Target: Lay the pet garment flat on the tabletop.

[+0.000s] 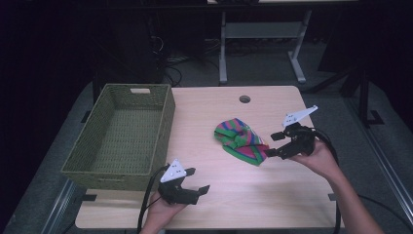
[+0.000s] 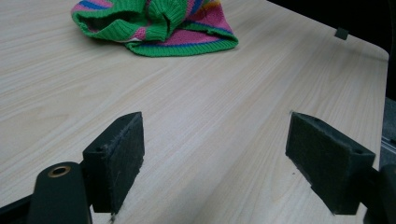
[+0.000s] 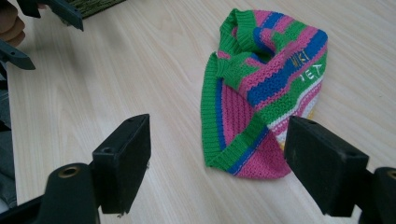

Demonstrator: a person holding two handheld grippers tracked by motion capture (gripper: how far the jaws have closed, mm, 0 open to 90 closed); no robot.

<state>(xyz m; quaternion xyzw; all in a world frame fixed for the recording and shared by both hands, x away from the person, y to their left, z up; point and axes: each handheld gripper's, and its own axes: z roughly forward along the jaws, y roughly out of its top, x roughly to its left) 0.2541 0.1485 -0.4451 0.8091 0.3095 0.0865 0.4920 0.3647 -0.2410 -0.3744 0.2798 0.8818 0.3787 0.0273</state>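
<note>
Apparently the approach: right gripper (image 1: 275, 145), jaws apart, nears the striped knitted hat (image 1: 241, 140). Next, close on its near edge. Left gripper (image 1: 197, 180) waits beside the wicker basket (image 1: 160, 134), jaws apart.

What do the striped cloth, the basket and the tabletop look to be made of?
Striped cloth: knitted yarn, likely wool or acrylic; ribbed green hem and visible stitch rows, matte and soft.
Basket: woven fibre or paper cord, olive green; tight weave pattern on its walls, matte.
Tabletop: light wood-look laminate or veneer; printed-looking grain, smooth with a slight sheen.
</note>
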